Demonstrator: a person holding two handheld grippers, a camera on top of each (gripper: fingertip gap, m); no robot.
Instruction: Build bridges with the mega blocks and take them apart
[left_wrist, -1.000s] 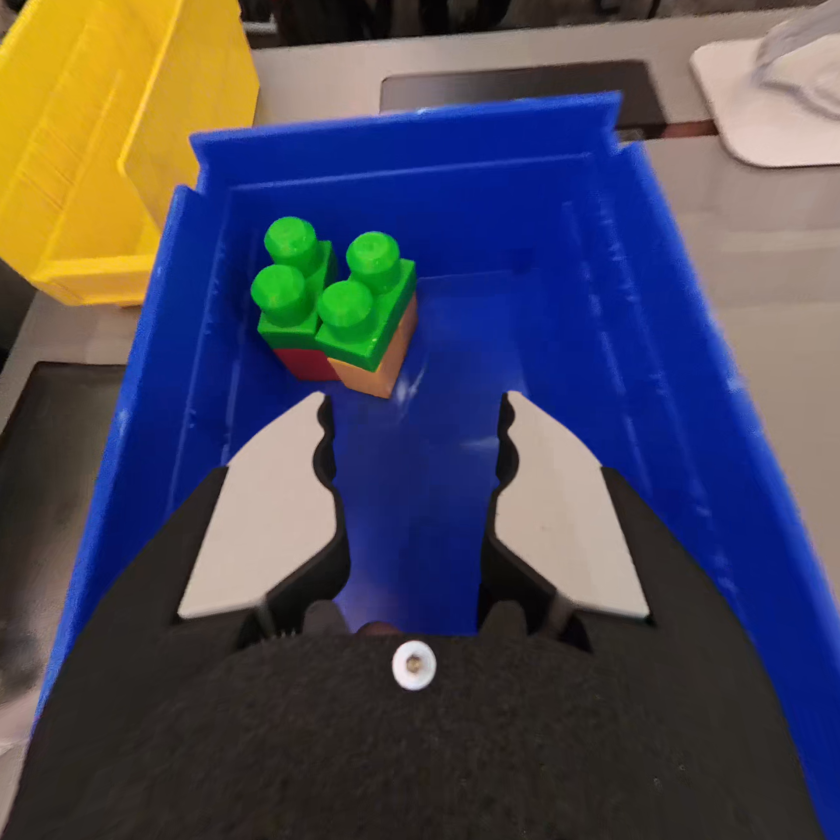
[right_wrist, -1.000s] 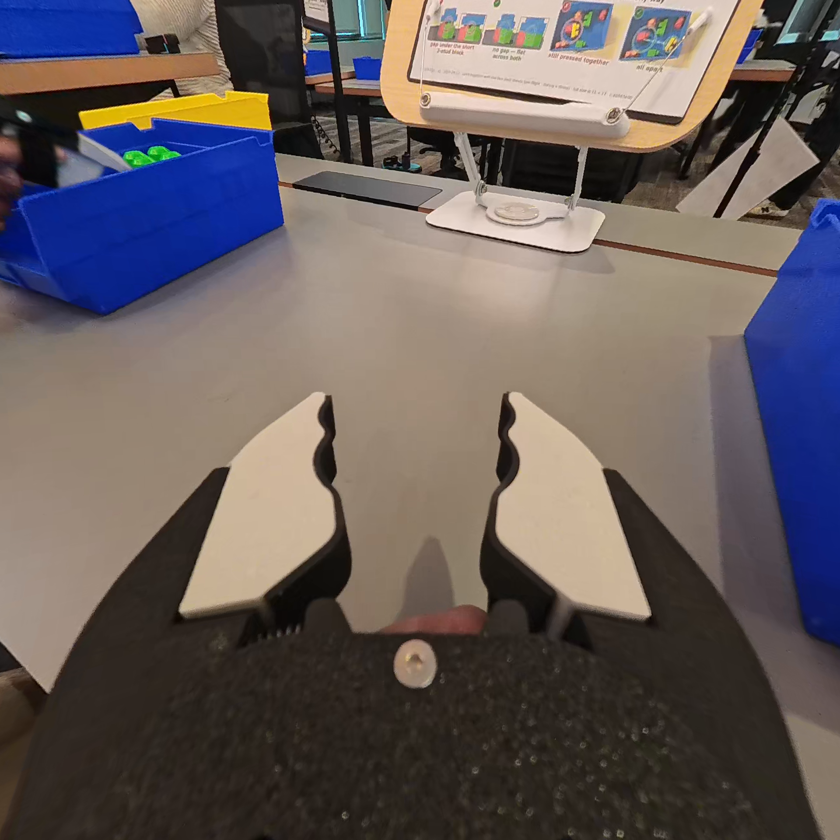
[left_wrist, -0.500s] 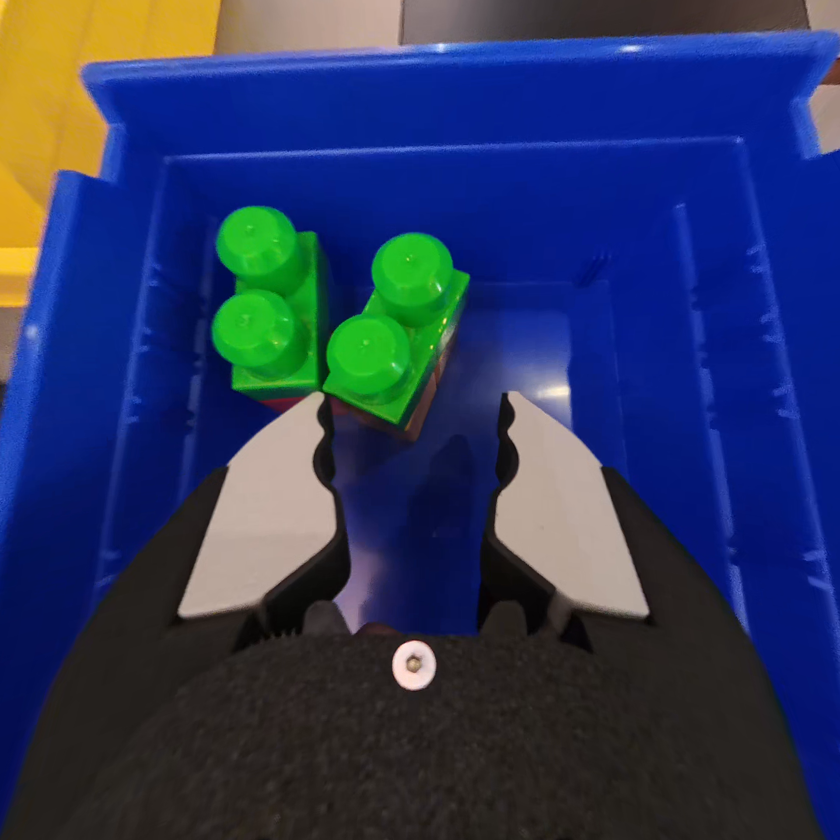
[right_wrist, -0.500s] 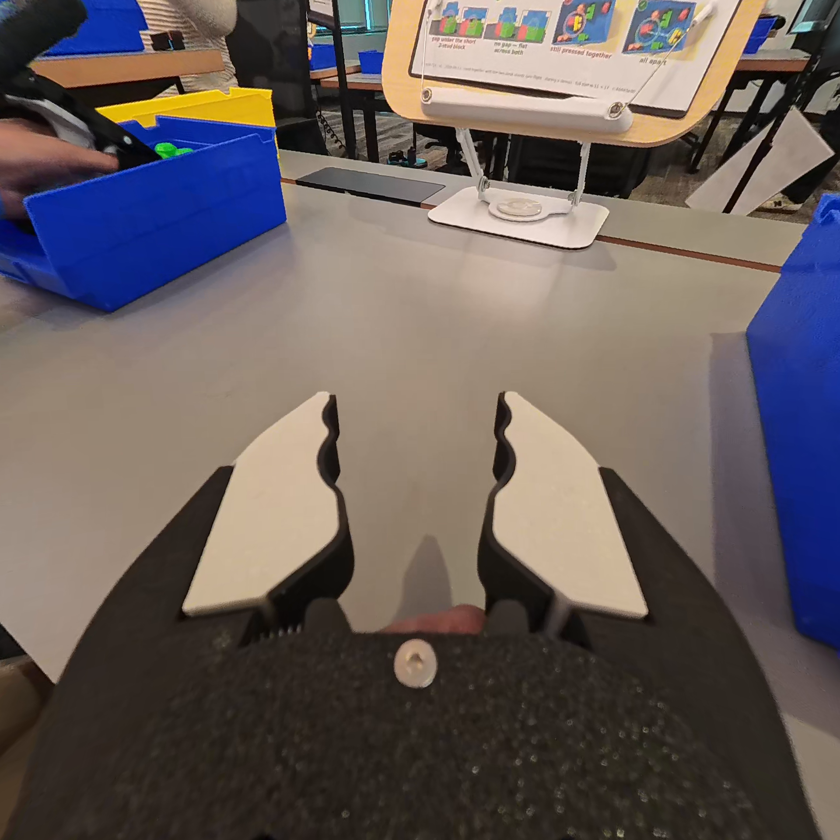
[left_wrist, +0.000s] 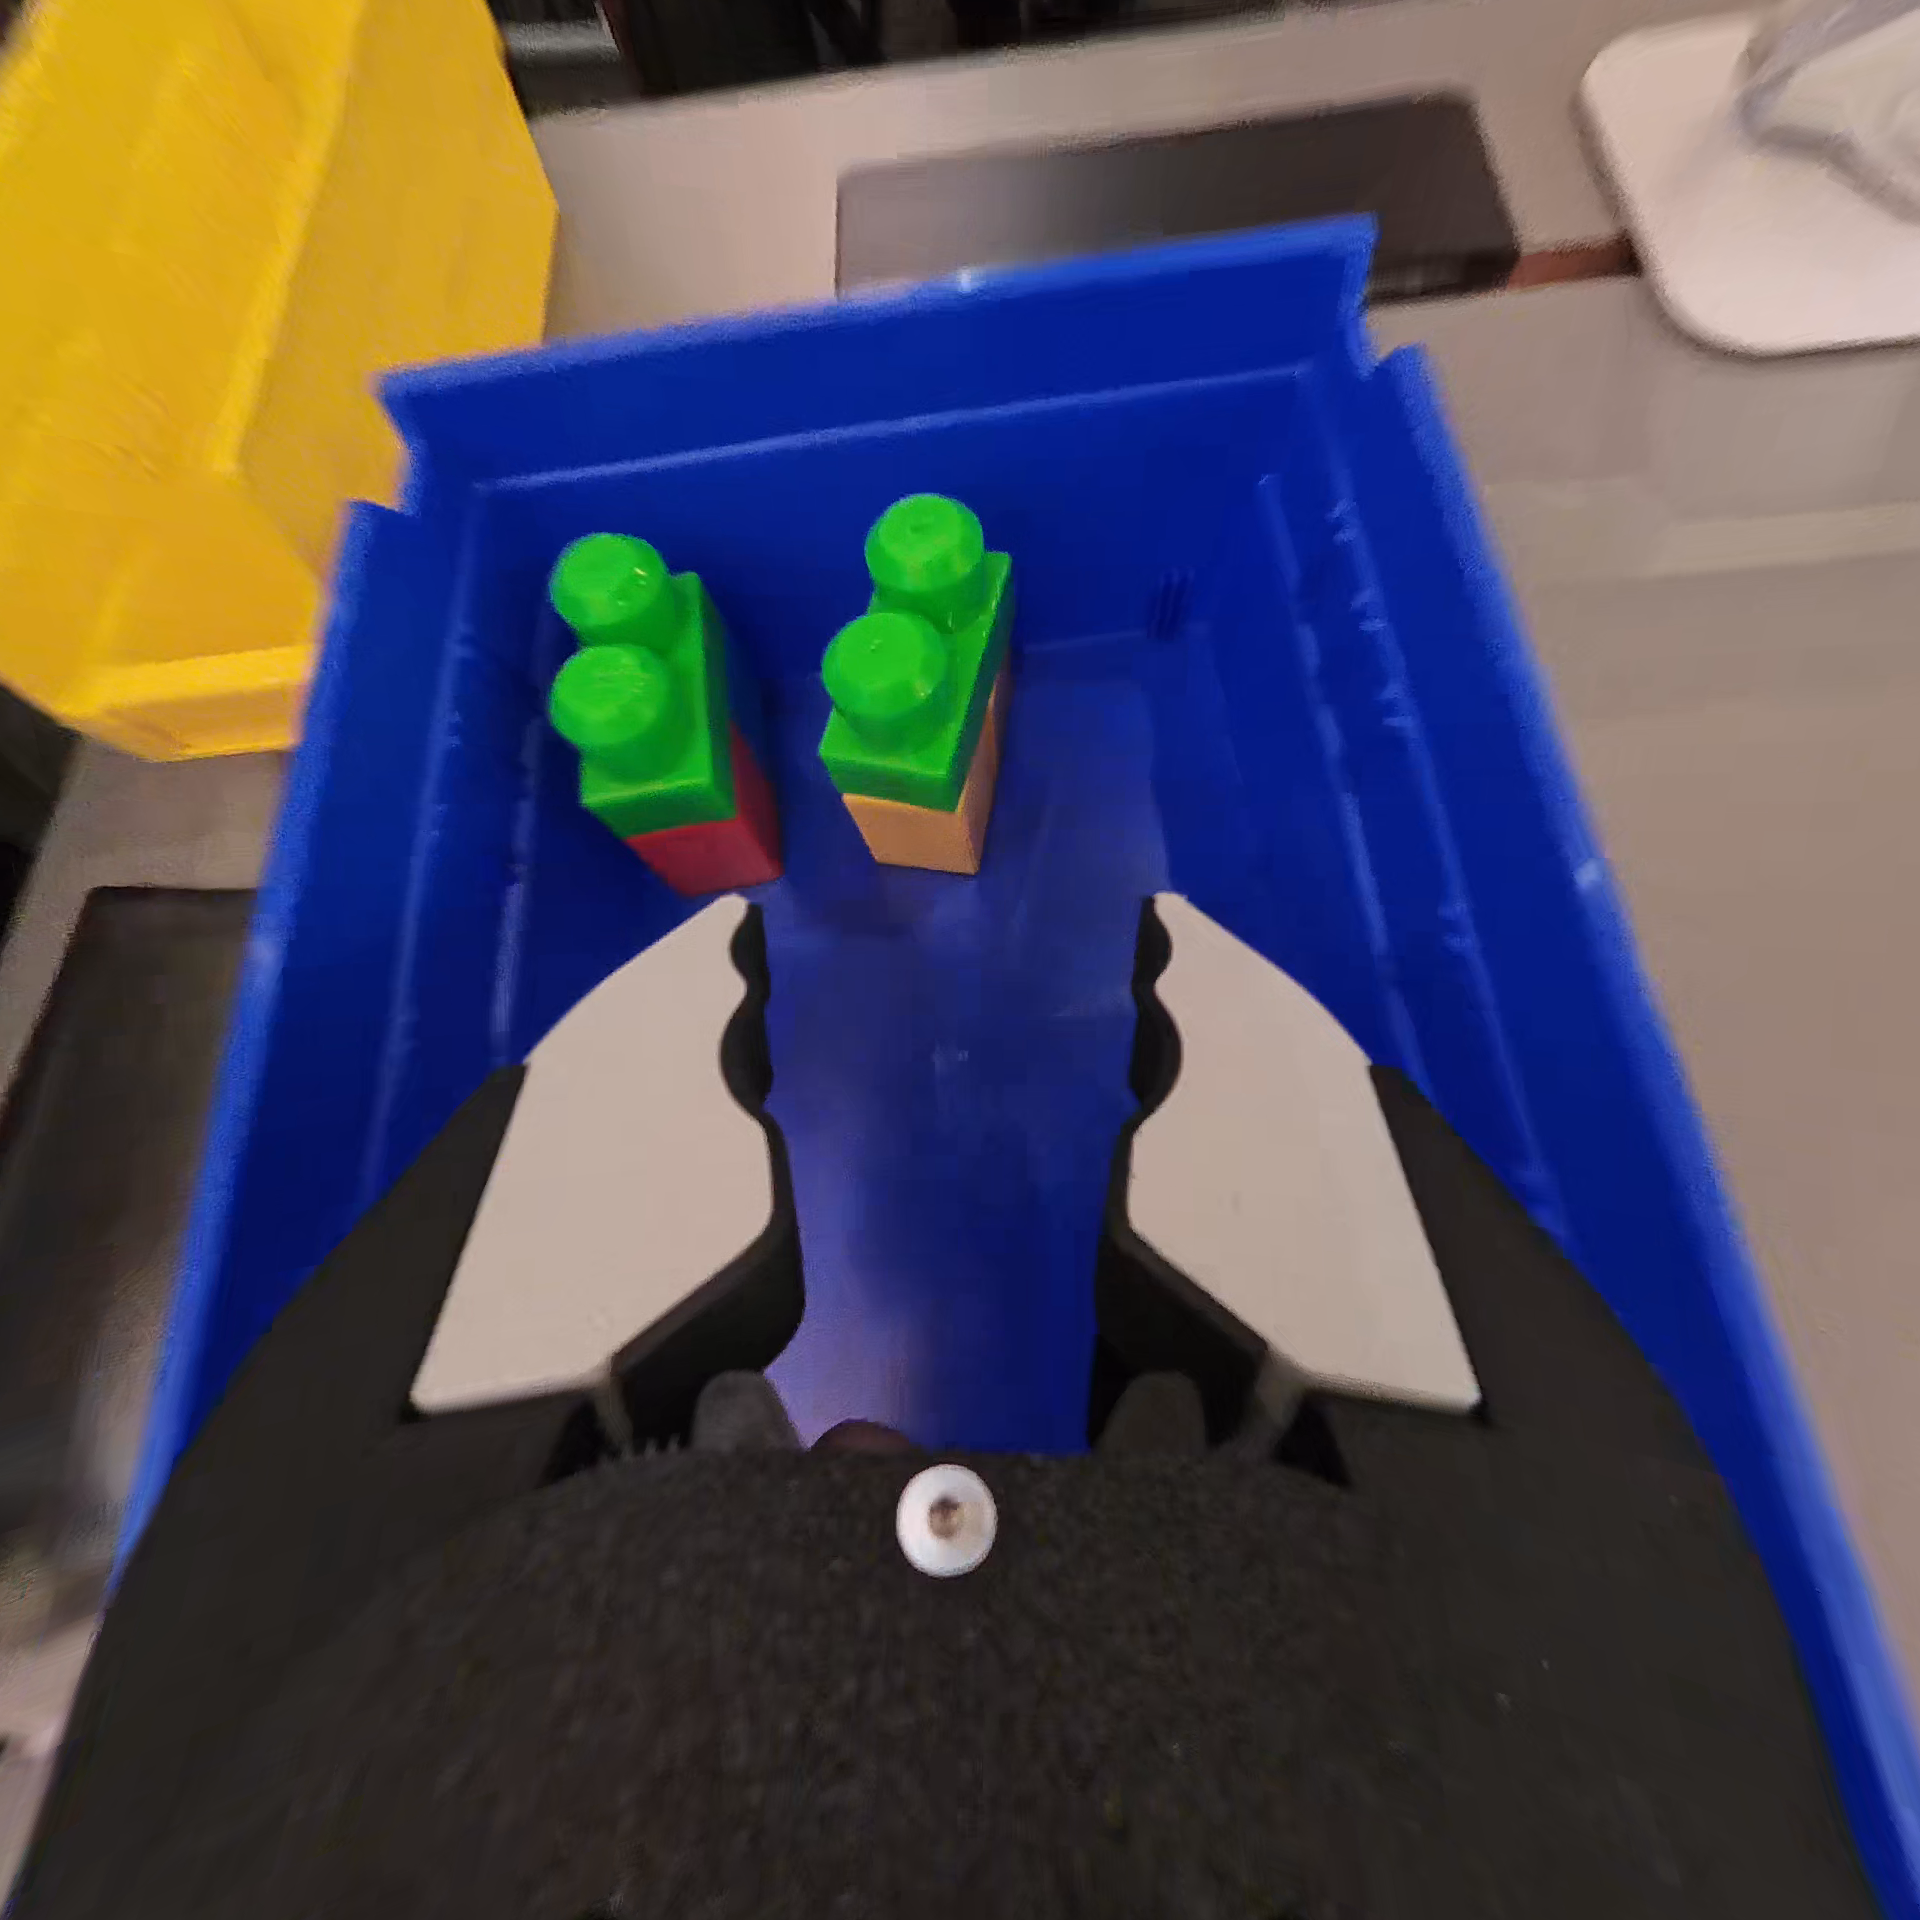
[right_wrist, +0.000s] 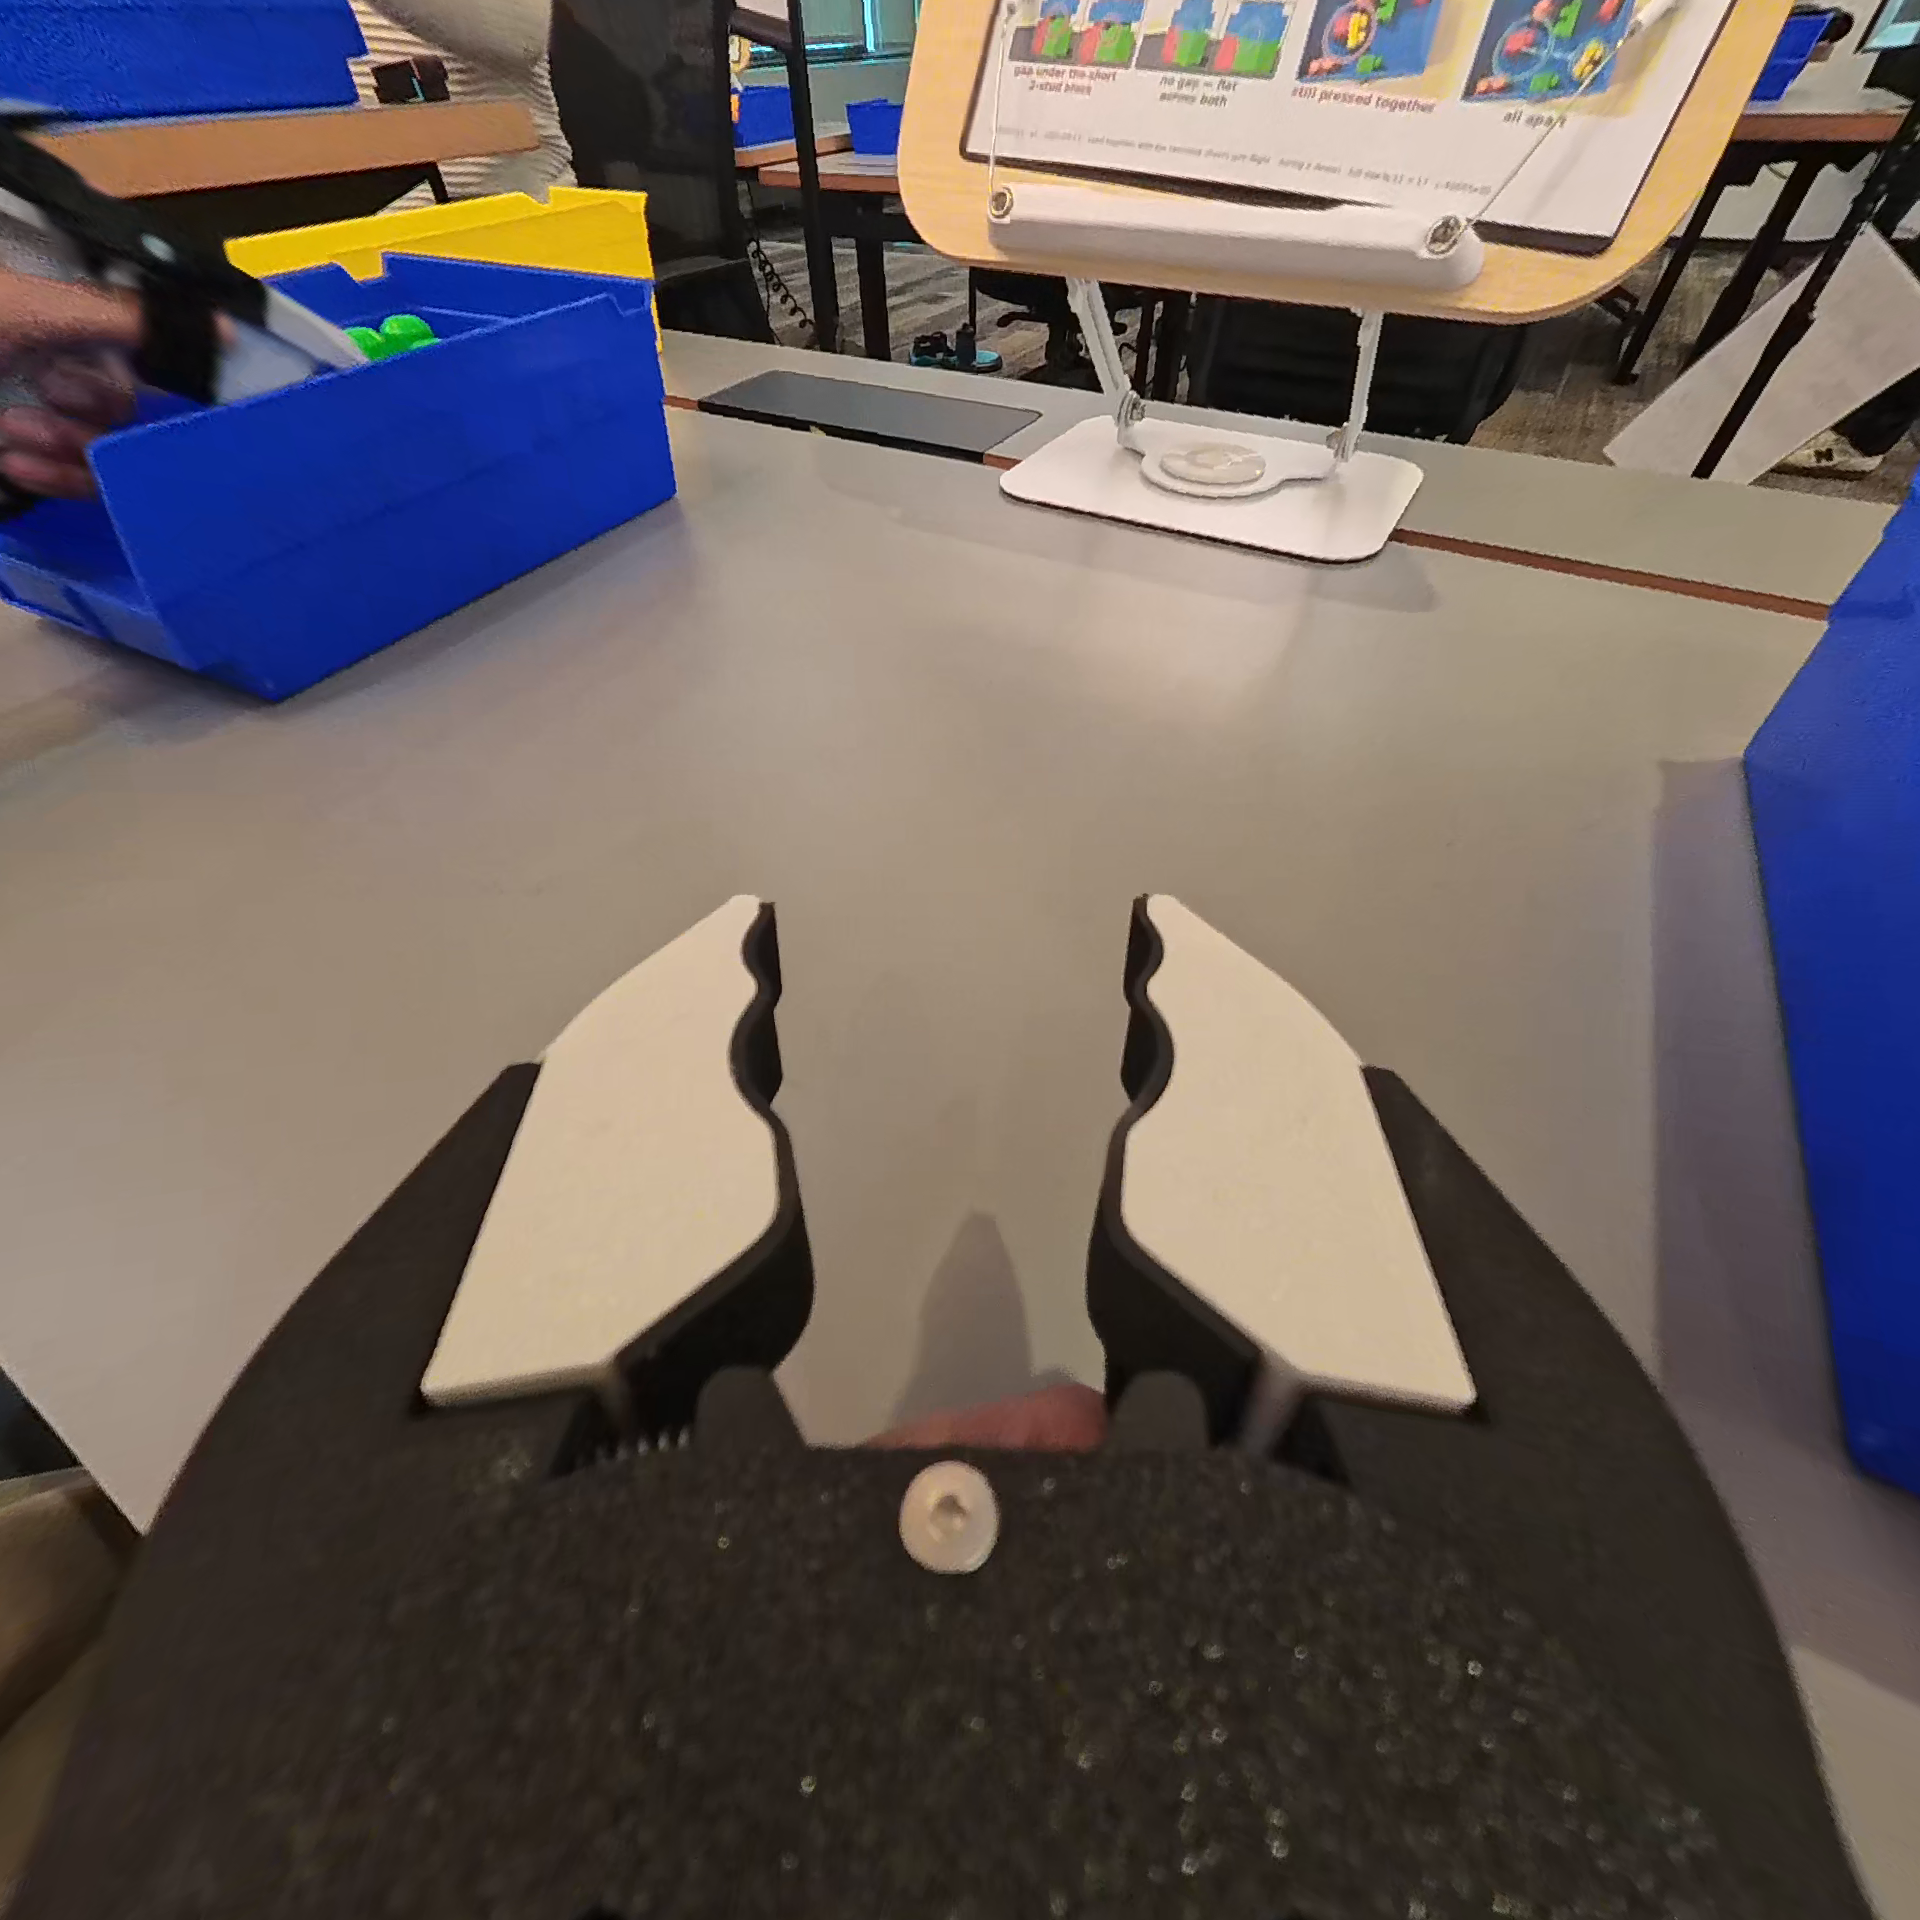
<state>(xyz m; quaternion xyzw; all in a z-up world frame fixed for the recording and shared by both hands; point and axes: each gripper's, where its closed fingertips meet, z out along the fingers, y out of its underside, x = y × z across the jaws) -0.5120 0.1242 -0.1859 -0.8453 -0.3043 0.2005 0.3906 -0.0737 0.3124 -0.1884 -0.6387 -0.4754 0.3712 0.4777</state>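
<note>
Grey table (right_wrist: 935, 727), blue bin (right_wrist: 395, 499), stand (right_wrist: 1216, 488), desks behind

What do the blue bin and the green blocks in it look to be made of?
Blue bin: apparently rigid moulded plastic, semi-gloss; its floor shows soft highlights and its walls have moulded ribs. Green blocks: smooth glossy plastic, judging by the rounded studs with faint sheen and uniform colour.
</note>
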